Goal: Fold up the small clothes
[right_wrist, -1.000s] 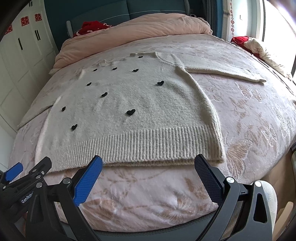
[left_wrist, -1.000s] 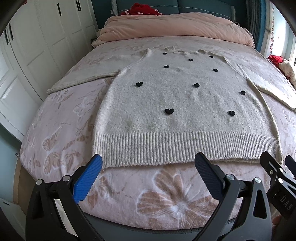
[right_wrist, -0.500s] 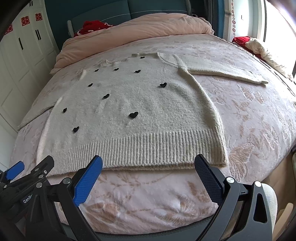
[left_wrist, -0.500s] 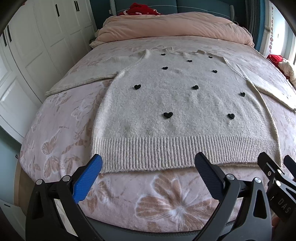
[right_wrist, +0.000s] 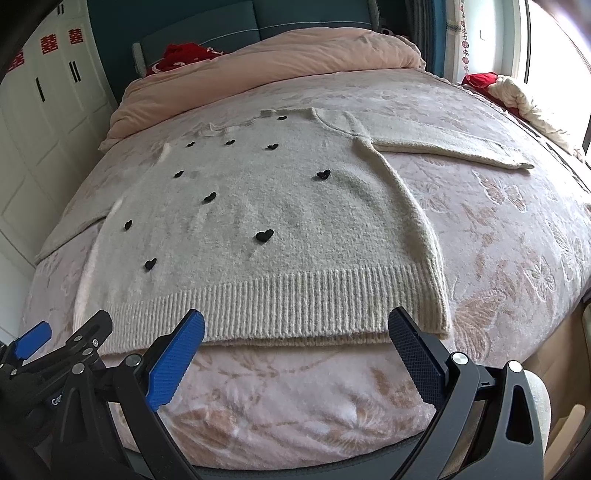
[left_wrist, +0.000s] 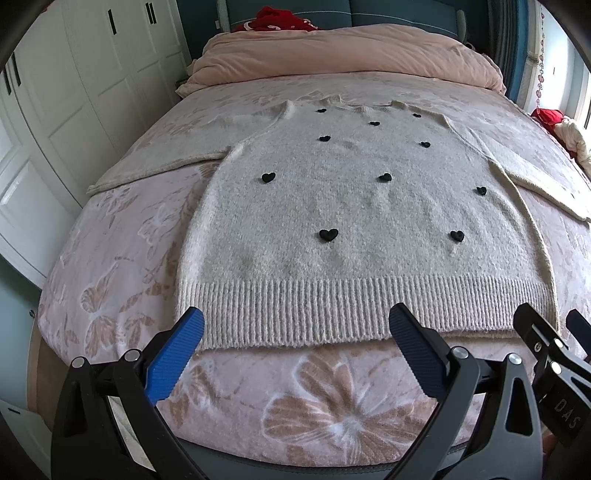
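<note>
Bright, even daylight enters from the window [right_wrist: 554, 55] at the right, which is blown out with glare. Shadows are soft. Focus is sharp throughout; fisheye bending curves the wardrobe [left_wrist: 55, 110], and corners go black.

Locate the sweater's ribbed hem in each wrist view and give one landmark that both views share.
Left wrist view: the ribbed hem runs level across the lower middle, just beyond the open left gripper.
Right wrist view: the hem crosses the lower middle, slanting up to the right, just beyond the open right gripper.
Shared landmark: the red cloth at the head of the bed, behind the pink duvet.
</note>
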Demonstrator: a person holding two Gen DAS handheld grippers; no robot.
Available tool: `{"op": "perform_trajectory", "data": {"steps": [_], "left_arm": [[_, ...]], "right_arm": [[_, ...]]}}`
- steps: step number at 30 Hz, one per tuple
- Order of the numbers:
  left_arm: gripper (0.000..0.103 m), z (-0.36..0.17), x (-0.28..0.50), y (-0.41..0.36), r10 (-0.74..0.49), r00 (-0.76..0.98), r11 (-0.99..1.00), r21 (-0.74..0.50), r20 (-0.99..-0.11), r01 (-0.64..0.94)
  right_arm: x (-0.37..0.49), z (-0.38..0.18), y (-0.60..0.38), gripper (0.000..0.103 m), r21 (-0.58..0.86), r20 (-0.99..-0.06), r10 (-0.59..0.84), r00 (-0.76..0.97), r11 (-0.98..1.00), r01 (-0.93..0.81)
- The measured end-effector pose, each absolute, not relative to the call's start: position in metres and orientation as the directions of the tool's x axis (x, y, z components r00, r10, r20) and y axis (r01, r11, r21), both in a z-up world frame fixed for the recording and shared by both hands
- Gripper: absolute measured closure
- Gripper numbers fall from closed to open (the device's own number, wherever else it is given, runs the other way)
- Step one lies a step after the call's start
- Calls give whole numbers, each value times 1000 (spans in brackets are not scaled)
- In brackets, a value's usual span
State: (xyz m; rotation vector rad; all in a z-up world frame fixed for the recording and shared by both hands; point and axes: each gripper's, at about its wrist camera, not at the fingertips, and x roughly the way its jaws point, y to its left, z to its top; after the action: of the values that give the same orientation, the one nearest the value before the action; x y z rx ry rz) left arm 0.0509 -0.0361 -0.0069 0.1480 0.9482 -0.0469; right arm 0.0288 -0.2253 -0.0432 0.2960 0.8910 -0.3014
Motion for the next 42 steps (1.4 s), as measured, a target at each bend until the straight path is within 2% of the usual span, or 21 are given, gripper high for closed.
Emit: {"op": "perform_trajectory", "data": {"steps": [27,31,35,37,42], "left_arm": [[5,-14,68,-45,31,563,987,114,-826,114],[5,-11,75,-35,-57,535,989,25,-843,144],[5,-9,83,-26,-85,532,991,-16,-842,131],[5,-10,86,-22,-86,539,992,-23,-838,122],[5,-13,103,-21,-81,543,995,-32,-836,99]], "right_arm": [[50,-50,-255,5,167,-794,-98,600,914,370],[59,-44,-344,5,279,-766,-73,639,857,432],[61,-44,-501,5,396,-734,-160,660,688,608],[64,-51,-571,5,405,-746,-219,629,600,689],[89,-85,-694,19,436,-784,-229,577,459,774]]}}
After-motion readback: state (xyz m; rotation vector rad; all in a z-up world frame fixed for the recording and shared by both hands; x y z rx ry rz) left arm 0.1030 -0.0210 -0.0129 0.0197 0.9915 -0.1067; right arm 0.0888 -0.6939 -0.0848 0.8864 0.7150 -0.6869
